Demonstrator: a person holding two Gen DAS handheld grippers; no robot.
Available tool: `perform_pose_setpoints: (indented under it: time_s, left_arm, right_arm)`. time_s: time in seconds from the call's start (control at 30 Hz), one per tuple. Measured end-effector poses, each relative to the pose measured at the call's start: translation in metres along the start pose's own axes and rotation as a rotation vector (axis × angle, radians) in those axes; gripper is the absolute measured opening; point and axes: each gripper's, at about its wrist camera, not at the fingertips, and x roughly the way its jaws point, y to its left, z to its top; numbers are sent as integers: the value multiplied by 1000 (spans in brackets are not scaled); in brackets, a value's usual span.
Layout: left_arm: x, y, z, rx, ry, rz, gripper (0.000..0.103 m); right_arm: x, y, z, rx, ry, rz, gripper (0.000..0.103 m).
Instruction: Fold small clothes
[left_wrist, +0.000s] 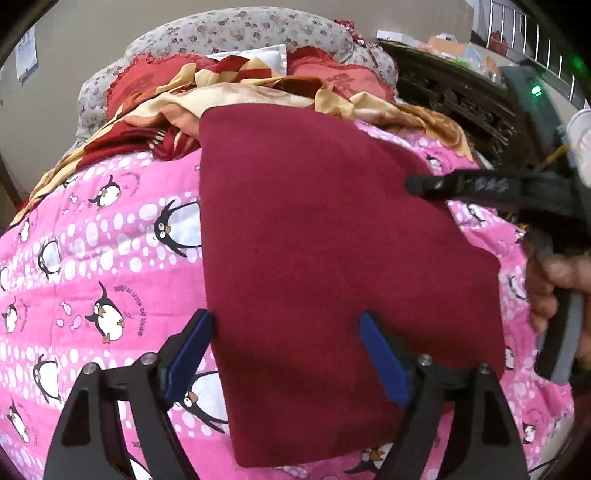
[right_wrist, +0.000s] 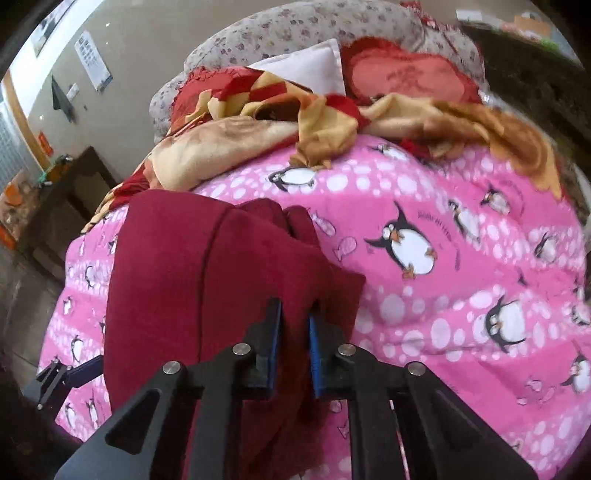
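Soft indoor light, fisheye-warped, blurred edges

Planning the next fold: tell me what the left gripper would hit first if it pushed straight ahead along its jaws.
Most likely the maroon cloth. The left gripper has its jaws open, straddling the cloth's left edge, and the cloth fills the view ahead. Beyond lies the pink penguin quilt; depth is unclear.
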Motion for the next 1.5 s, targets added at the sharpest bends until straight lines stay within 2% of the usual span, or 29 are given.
perform_pose_setpoints:
  time_s: [0.07, 0.13, 0.27, 0.4, 0.5, 0.53, 0.57, 0.6, 0.67, 0.8, 1.07, 1.27, 1.37, 1.43, 1.47, 1.5]
  left_arm:
    - [1, 3, 2, -17, 13, -2, 86]
    - [2, 7, 4, -48, 21, -11, 86]
    - [3, 8, 2, -67, 15, -9, 87]
    - [3, 8, 3, -63, 14, -11, 87]
    - [2, 9, 2, -66, 12, -16, 87]
    - [3, 9, 2, -62, 12, -18, 87]
    - [3, 8, 2, -55, 15, -21, 87]
    - [3, 7, 2, -46, 17, -18, 88]
    - [2, 6, 0, -37, 8, -13, 87]
    - [-4, 9, 1, -50, 0, -18, 87]
    - [-22, 14, 0, -58, -33, -17, 87]
    - [-26, 20, -1, -80, -38, -27, 87]
    - [-27, 27, -1, -105, -36, -56, 87]
    - [-28, 35, -1, -128, -48, -87, 88]
    - [-27, 42, 1, -150, -52, -109, 89]
    - [-26, 46, 2, -163, -50, -122, 93]
  right_arm:
    - [-13, -5, 3, 27, -9, 30, 36]
    - [-33, -4, 3, 32, -38, 23, 37]
    - [-68, 26, -10, -78, -80, 97, 37]
    - [-74, 52, -31, -151, -68, 132, 37]
    - [-56, 59, -47, -186, -13, 85, 37]
    - [-47, 59, -52, -206, 8, 51, 37]
    - [-31, 56, -60, -237, 36, -22, 37]
    - [-25, 53, -63, -237, 48, -41, 37]
    - [-25, 47, -67, -194, 31, -25, 37]
    - [-38, 54, -64, -186, 32, -44, 37]
    - [-72, 70, -61, -169, -28, -43, 39]
    - [-64, 70, -67, -147, -3, -33, 42]
    - [-53, 65, -72, -137, 29, -61, 43]
    - [-56, 56, -72, -91, 13, -29, 47]
    - [-58, 49, -71, -54, -4, -17, 58]
    - [-59, 43, -69, -28, -18, -27, 74]
